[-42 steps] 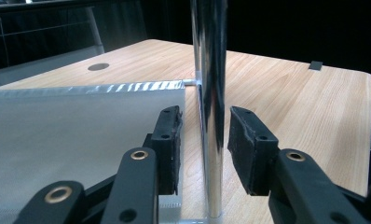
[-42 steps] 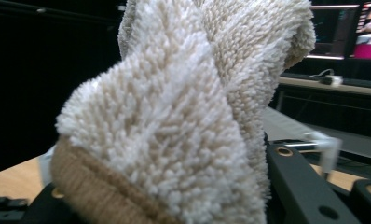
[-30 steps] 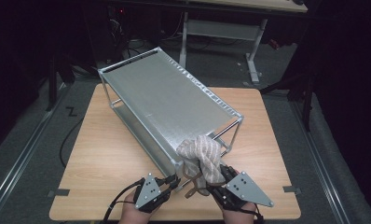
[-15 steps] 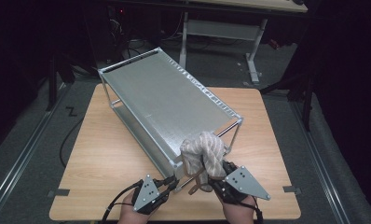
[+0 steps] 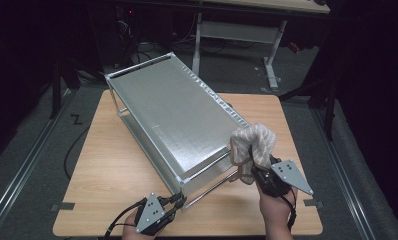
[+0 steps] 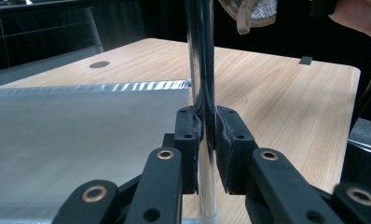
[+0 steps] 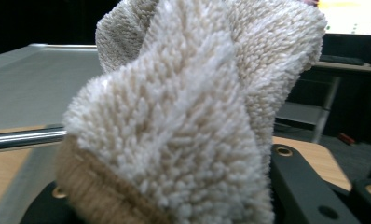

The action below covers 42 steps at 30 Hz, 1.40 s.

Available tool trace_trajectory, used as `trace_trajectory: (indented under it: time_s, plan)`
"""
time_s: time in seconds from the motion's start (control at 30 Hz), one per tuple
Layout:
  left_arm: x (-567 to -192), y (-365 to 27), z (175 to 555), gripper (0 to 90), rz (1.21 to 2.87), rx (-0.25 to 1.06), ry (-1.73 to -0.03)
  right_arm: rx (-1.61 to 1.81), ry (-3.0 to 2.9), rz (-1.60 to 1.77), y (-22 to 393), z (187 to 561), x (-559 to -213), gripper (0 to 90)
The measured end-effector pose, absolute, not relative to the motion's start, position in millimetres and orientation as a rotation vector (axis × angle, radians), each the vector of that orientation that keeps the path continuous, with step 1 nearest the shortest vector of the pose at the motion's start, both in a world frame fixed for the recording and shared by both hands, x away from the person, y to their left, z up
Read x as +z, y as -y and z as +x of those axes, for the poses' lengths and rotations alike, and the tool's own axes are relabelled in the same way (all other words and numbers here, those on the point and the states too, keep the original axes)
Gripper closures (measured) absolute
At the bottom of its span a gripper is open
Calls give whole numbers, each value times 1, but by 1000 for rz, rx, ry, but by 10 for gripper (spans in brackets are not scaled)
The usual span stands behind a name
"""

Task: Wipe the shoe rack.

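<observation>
A silver metal shelf rack [image 5: 177, 120] lies tilted across the wooden table [image 5: 112, 175]. My left gripper [image 5: 178, 201] is at its near corner, shut on one chrome upright post [image 6: 201, 70]; in the left gripper view both pads [image 6: 230, 140] press on that post. My right gripper [image 5: 257, 172] is at the rack's right end, shut on a bunched beige terry cloth [image 5: 254, 142] that sticks up above it. In the right gripper view the cloth [image 7: 188, 116] hides most of the jaws, with a chrome rod [image 7: 20, 138] and the shelf's sheet [image 7: 30, 84] behind it.
Bare tabletop [image 5: 267, 110] lies right of and behind the rack. Two dark tape marks [image 5: 63, 206] sit near the table's front corners. A desk frame [image 5: 272, 65] and cables [image 5: 147, 50] stand on the dark floor beyond the far edge.
My right gripper has carried the cloth to the right and a little farther away, from the rack's near corner toward its right end. The left gripper and the rack have stayed put.
</observation>
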<state>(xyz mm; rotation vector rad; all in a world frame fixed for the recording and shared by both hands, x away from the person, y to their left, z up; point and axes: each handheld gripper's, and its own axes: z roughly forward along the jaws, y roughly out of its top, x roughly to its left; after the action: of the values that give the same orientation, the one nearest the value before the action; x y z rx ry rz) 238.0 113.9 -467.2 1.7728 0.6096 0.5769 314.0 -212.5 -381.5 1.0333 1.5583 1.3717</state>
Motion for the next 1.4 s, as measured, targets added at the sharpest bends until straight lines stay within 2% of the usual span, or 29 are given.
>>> trace_trajectory:
  time_s: [0.2, 0.33, 0.47, 0.5, 0.6, 1.4]
  plan:
    - [-467, -116, 234, 774, 1780, 604, -606, 1357, -1522, 1074, 225, 320, -381, 682]
    - [-467, -118, 231, 709, 1783, 619, -617, 1346, -1505, 1076, 227, 321, -380, 682]
    - [-467, -121, 232, 739, 1777, 602, -609, 1347, -1505, 1077, 228, 322, -380, 682]
    - [-467, -120, 231, 779, 1777, 600, -606, 1345, -1508, 1070, 227, 322, -380, 683]
    - [-467, -118, 232, 782, 1780, 594, -610, 1341, -1520, 1059, 224, 322, -381, 683]
    - [-466, -113, 240, 788, 1783, 579, -600, 1464, -1736, 766, 150, 269, -379, 684]
